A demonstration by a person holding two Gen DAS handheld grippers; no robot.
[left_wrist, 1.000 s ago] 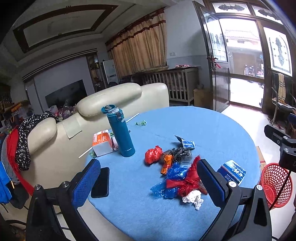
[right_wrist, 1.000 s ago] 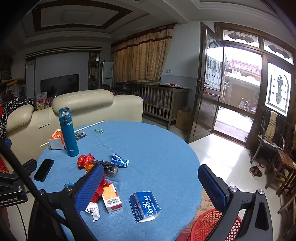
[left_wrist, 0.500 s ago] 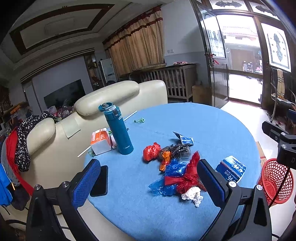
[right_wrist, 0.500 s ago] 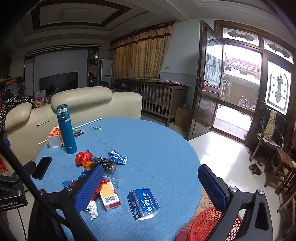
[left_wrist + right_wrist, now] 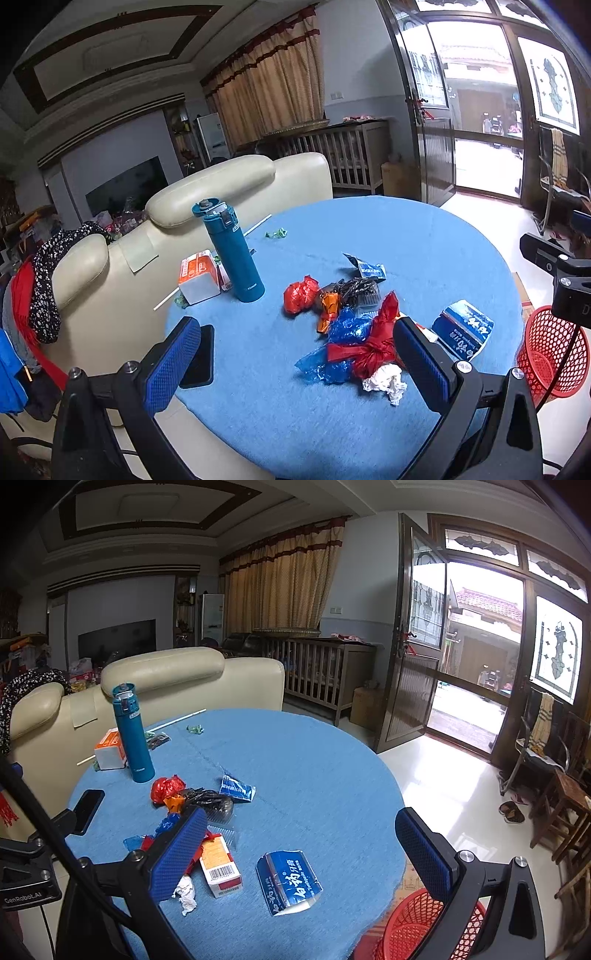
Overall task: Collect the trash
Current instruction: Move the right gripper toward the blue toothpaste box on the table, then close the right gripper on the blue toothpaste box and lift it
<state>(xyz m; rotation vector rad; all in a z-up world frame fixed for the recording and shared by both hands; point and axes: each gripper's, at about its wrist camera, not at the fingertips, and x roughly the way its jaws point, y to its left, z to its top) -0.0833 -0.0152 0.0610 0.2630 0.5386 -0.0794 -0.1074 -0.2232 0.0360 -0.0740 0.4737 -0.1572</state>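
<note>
Trash lies in a heap on the round blue table [image 5: 424, 236]: a red plastic bag [image 5: 375, 349], blue plastic [image 5: 343, 328], a crumpled white tissue [image 5: 386, 382], a small red bag [image 5: 299, 293] and a flattened blue carton [image 5: 461, 332]. In the right wrist view the blue carton [image 5: 288, 880] and a small white and orange box [image 5: 219, 866] lie near me. A red mesh basket [image 5: 550, 350] stands beside the table, also seen in the right wrist view [image 5: 417, 926]. My left gripper [image 5: 295, 354] and right gripper [image 5: 299, 849] are open and empty, above the near table edge.
A teal flask [image 5: 232, 254] stands upright at the back left beside an orange and white box [image 5: 197, 275]. A black phone [image 5: 199, 356] lies at the left edge. A cream sofa [image 5: 207, 195] stands behind the table. Chairs [image 5: 546, 760] stand at the right by the open door.
Both grippers have moved slightly closer over the table; the trash heap sits a little lower and nearer in both views. Nothing was taken hold of.
</note>
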